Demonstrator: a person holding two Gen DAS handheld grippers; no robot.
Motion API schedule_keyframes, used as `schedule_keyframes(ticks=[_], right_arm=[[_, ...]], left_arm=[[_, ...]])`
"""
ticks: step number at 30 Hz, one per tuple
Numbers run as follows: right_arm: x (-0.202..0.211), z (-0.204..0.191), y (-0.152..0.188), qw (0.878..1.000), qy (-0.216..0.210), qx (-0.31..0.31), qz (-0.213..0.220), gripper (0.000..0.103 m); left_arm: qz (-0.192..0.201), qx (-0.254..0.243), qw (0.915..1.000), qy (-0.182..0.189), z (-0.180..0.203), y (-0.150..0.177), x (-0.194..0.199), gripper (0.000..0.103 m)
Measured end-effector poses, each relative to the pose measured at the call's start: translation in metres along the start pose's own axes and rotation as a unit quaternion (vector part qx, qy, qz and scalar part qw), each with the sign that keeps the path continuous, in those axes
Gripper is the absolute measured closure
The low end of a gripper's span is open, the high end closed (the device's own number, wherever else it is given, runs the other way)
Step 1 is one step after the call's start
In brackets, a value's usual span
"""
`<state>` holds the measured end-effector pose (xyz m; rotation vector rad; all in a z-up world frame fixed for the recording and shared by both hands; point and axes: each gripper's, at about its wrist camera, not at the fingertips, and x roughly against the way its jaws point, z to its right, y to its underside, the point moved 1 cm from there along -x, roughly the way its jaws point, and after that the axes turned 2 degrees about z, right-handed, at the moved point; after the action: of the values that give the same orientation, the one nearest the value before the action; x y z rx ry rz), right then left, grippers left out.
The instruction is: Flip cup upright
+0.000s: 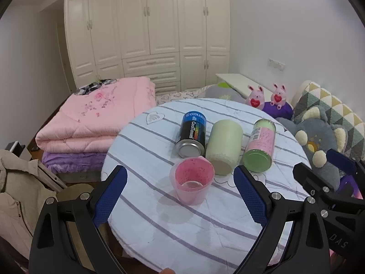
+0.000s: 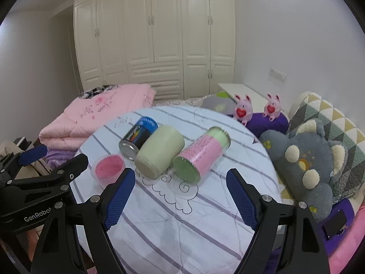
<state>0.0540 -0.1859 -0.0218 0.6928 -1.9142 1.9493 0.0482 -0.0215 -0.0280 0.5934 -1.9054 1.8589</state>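
Observation:
A pink translucent cup (image 1: 192,183) stands upright, mouth up, on the round table with a striped cloth (image 1: 173,226). It also shows in the right wrist view (image 2: 107,168), at the table's left edge. My left gripper (image 1: 180,178) is open and empty, its fingers either side of the cup and a little nearer than it, not touching. My right gripper (image 2: 180,180) is open and empty, over the table just short of the pink-and-green can (image 2: 200,154).
Three cans lie on their sides behind the cup: a black-and-blue one (image 1: 192,134), a pale green one (image 1: 224,147), a pink-and-green one (image 1: 261,145). A folded pink quilt (image 1: 95,116) lies left; plush toys (image 1: 319,141) and pillows lie right.

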Motion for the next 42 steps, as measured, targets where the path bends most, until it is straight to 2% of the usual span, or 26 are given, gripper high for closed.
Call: schedule_keyframes(ticks=[11,23,30,35,42], right_arm=[[0.044,-0.004,-0.014,0.998,0.002,0.005,0.063,0.019],[0.076,-0.004,-0.014,0.994,0.014,0.007,0.112,0.018],[0.085,-0.003,-0.011,0.991,0.037,0.008,0.125,0.018],[0.096,0.002,-0.009,0.987,0.062,0.006,0.15,0.018],[0.088,0.007,-0.009,0.989,0.065,0.001,0.131,0.018]], left_arm=[[0.053,0.004,0.9986,0.005,-0.003,-0.011,0.052,0.003],[0.086,-0.007,0.9962,0.01,0.003,-0.01,0.081,0.0],[0.088,-0.016,0.9959,0.008,0.008,-0.007,0.086,0.0],[0.088,-0.015,0.996,0.005,0.009,-0.006,0.087,0.0],[0.087,-0.018,0.996,0.008,0.01,-0.003,0.091,0.0]])
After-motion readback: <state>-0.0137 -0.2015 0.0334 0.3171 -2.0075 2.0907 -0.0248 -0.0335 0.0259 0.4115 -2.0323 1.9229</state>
